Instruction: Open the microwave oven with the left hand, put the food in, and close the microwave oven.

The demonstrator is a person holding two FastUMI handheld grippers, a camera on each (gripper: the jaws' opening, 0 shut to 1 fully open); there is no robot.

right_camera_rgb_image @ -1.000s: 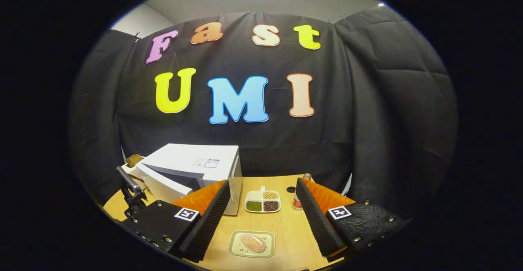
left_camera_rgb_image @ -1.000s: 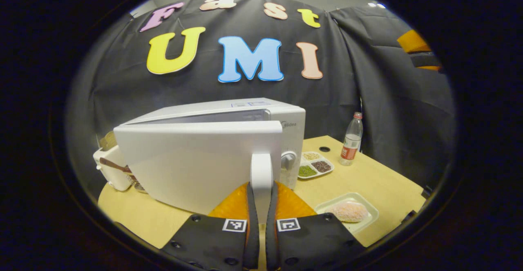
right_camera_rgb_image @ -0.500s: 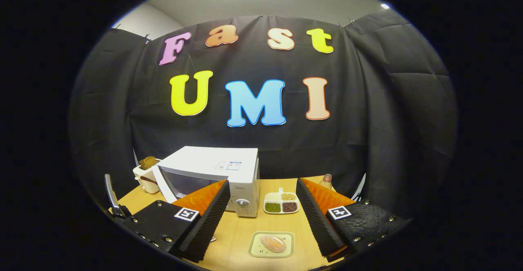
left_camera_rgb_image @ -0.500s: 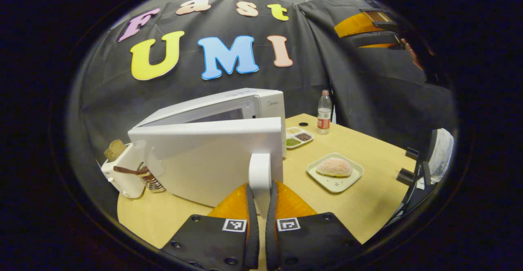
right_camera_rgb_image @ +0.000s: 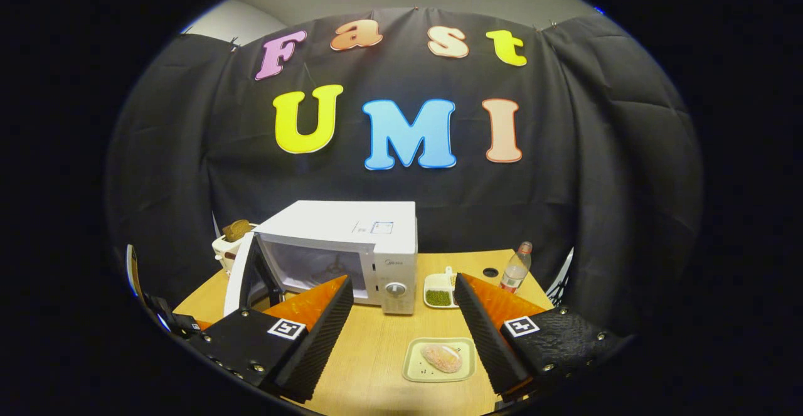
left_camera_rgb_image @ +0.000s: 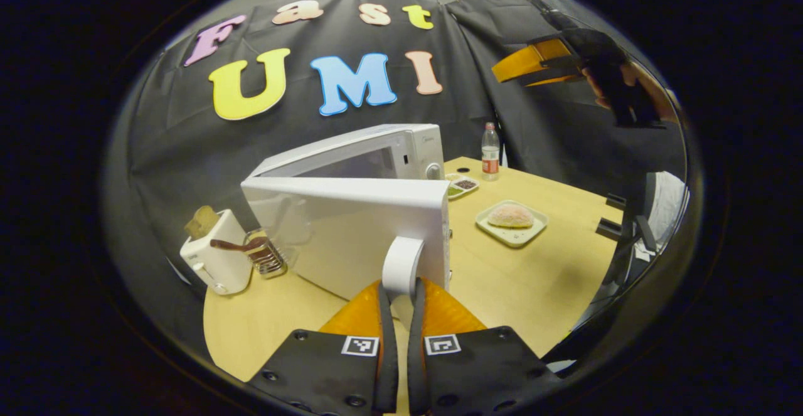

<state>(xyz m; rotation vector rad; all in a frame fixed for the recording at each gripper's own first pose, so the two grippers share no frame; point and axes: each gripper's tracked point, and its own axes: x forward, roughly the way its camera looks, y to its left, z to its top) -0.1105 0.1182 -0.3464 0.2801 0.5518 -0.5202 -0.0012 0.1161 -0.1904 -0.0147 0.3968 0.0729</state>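
A white toaster is sitting at the left end of the wooden table, holding 1 slice of brown bread upright in its slot, with a small wire rack lying just beside it. A divided dish of beans and grains is resting toward the back of the table. A clear plastic bottle with a red label is standing upright near it, and a round dark hole is showing in the tabletop between the 2.
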